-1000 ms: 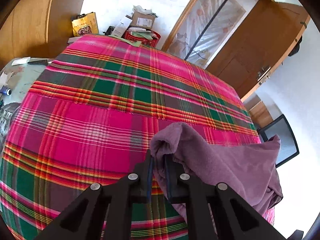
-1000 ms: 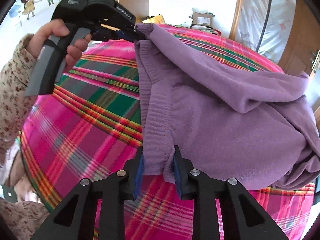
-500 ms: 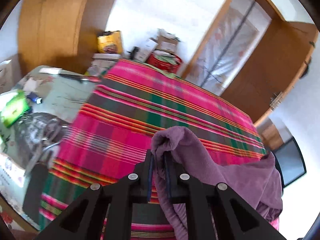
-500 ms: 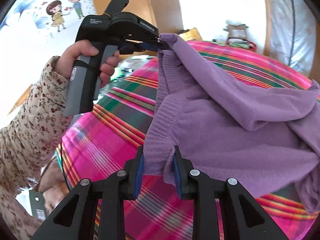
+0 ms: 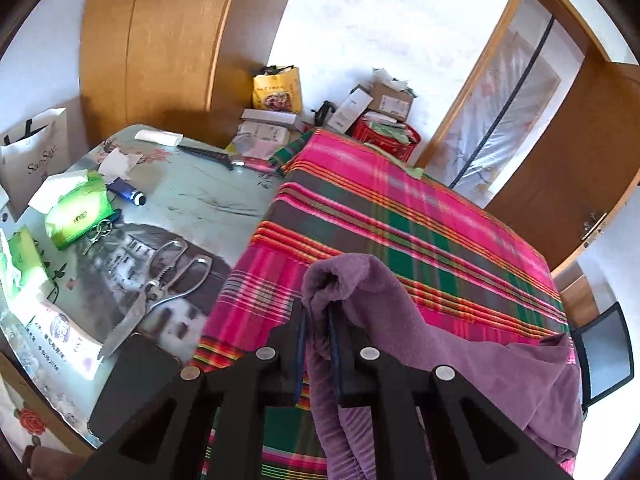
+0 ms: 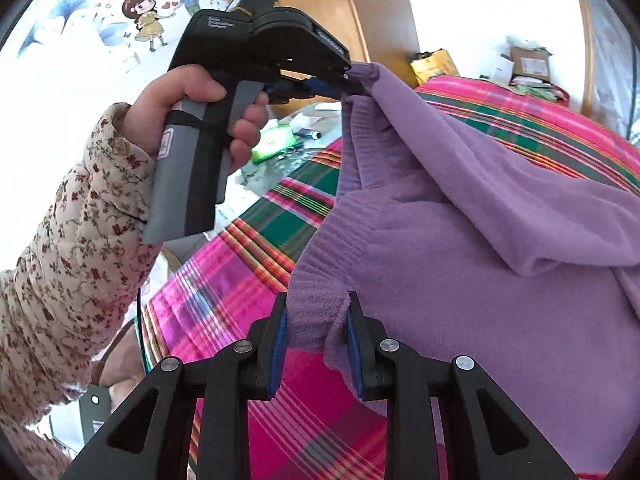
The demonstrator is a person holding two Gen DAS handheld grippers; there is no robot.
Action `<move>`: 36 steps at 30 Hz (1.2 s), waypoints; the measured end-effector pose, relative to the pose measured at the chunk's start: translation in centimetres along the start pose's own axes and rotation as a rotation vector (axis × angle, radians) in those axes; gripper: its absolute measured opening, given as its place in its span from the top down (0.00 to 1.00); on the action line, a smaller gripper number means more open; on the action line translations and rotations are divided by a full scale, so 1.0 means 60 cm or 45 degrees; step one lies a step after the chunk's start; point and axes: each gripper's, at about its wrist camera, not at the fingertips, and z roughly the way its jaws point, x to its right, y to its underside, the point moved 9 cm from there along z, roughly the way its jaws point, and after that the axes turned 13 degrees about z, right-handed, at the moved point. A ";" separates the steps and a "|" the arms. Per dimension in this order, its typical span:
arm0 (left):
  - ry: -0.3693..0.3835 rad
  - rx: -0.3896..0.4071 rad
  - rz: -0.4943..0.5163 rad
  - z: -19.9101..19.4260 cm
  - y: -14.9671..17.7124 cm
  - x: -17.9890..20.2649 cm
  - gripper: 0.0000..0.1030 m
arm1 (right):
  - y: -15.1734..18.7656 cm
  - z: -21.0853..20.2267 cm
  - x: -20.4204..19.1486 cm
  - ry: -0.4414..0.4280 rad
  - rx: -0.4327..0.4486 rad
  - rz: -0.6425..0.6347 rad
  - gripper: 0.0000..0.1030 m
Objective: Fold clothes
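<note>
A purple fleece garment (image 6: 460, 248) hangs by its ribbed hem above the pink and green plaid cloth (image 5: 400, 220). My left gripper (image 5: 316, 320) is shut on one bunched corner of the hem (image 5: 340, 276). In the right wrist view the left gripper (image 6: 352, 82) shows at the top, held by a hand (image 6: 192, 100) in a floral sleeve. My right gripper (image 6: 316, 320) is shut on another part of the hem (image 6: 316, 304). The rest of the garment (image 5: 500, 368) drapes to the right onto the cloth.
Left of the plaid cloth a table top (image 5: 208, 204) carries scissors (image 5: 160, 292), green tissue packs (image 5: 76, 212), a knife (image 5: 208, 154) and a dark phone (image 5: 132, 384). Boxes (image 5: 384, 100) and a red basket (image 5: 388, 140) sit behind. A wooden wardrobe (image 5: 160, 40) and door (image 5: 572, 128) stand beyond.
Both grippers have carried the hem to the left, toward the plaid cloth's left edge. The cluttered table top has come into the left wrist view. Both grips have held.
</note>
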 end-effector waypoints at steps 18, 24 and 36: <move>-0.116 -0.118 -0.024 0.051 0.022 -0.061 0.86 | -0.023 0.094 -0.021 -0.019 -0.077 0.042 0.74; -0.182 -0.177 0.025 0.053 0.049 -0.059 0.85 | -0.036 0.104 -0.006 -0.010 -0.089 0.043 0.69; -0.136 -0.225 -0.058 -0.010 0.119 -0.067 0.83 | -0.018 0.054 -0.001 -0.066 -0.054 0.061 0.65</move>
